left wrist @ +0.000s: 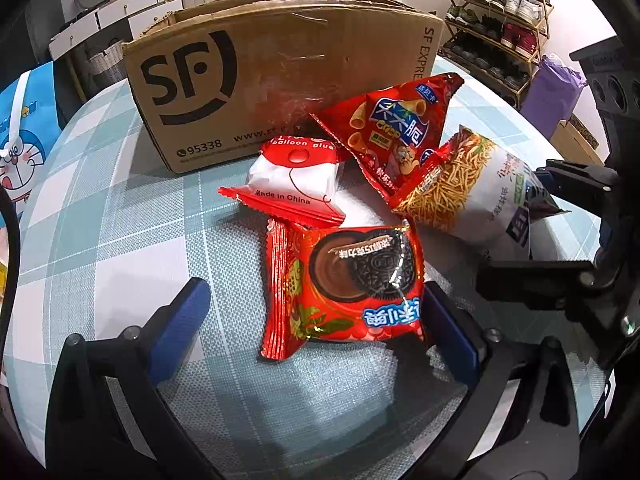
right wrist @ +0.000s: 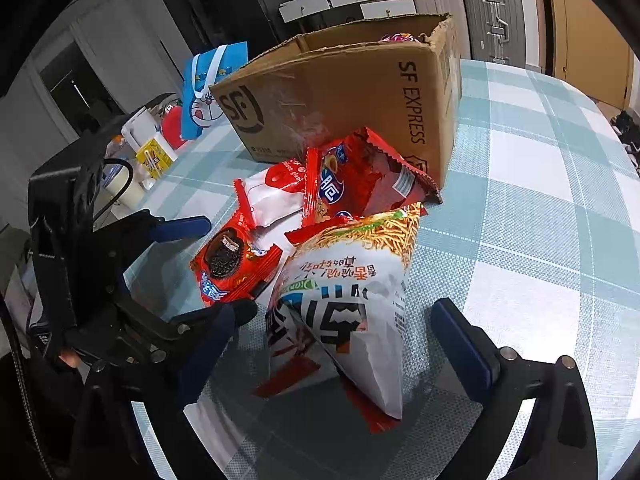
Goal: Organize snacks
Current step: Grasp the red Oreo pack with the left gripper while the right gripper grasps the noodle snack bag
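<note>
A red Oreo packet [left wrist: 344, 284] [right wrist: 228, 264] lies on the checked tablecloth between the fingers of my open left gripper [left wrist: 314, 288] [right wrist: 230, 265]; its right pad touches the packet's edge and the left pad stands clear. My right gripper [right wrist: 334, 312] [left wrist: 540, 228] is open around the near end of a white-and-orange noodle-snack bag [right wrist: 352, 300] [left wrist: 472, 196], with gaps on both sides. Behind these lie a red cone-snack bag [left wrist: 392, 120] [right wrist: 360, 184] and a white-and-red balloon-glue packet [left wrist: 296, 172] [right wrist: 272, 196]. An open SF cardboard box [left wrist: 280, 60] [right wrist: 360, 92] stands at the back.
A blue cartoon gift bag [left wrist: 20, 140] [right wrist: 208, 88] stands left of the box, with a yellow carton [right wrist: 154, 156] and cups near it. The round table [right wrist: 540, 200] curves away on the right. A shoe rack [left wrist: 500, 20] and suitcases [right wrist: 492, 16] stand beyond.
</note>
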`<state>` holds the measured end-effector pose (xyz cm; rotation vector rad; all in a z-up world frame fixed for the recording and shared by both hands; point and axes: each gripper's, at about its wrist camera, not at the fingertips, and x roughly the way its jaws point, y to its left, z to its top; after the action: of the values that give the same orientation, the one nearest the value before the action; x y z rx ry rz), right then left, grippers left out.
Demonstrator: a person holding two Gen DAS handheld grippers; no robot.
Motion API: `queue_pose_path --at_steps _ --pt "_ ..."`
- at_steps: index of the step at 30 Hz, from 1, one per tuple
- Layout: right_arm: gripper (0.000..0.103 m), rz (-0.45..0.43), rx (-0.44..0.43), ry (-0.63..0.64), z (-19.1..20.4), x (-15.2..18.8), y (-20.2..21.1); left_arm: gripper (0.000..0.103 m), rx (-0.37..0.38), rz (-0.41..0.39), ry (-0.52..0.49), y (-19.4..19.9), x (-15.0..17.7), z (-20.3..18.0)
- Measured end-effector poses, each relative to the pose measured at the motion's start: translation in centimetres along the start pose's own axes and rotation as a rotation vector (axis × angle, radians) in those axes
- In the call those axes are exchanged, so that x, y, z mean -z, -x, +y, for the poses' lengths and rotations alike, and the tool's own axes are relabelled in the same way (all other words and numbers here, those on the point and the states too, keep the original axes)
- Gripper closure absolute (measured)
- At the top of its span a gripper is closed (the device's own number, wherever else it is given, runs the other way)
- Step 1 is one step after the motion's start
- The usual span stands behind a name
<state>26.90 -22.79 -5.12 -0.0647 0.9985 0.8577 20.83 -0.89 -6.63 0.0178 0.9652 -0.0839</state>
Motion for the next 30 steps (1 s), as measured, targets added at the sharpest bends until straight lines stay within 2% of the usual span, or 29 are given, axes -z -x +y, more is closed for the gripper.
queue_pose_path --at_steps 8,10,12,14,24,27,30 --pt "0.003 -0.033 0.017 0.012 0.3 0.4 0.3 0.000 0.000 0.000 0.000 0.0 0.0 0.0" --pt "0.006 -0.035 0.048 0.025 0.6 0.4 0.2 0.000 0.000 0.000 0.000 0.0 -0.1 0.0" --pt "0.020 -0.043 0.075 0.033 0.8 0.3 0.1 0.000 0.000 0.000 0.000 0.0 0.0 0.0" --pt "0.026 -0.050 0.094 0.041 0.9 0.3 0.0 0.000 0.000 0.000 0.000 0.0 0.0 0.0" --pt "0.027 -0.051 0.099 0.043 0.9 0.5 0.0 0.000 0.002 0.000 -0.001 0.0 0.0 0.1" --pt "0.030 -0.051 0.112 0.047 1.0 0.5 0.0 0.001 0.031 -0.002 -0.014 0.2 0.0 0.1" --pt "0.038 -0.043 0.130 0.072 1.6 0.5 -0.2 0.011 0.054 -0.015 -0.031 0.5 0.0 -0.2"
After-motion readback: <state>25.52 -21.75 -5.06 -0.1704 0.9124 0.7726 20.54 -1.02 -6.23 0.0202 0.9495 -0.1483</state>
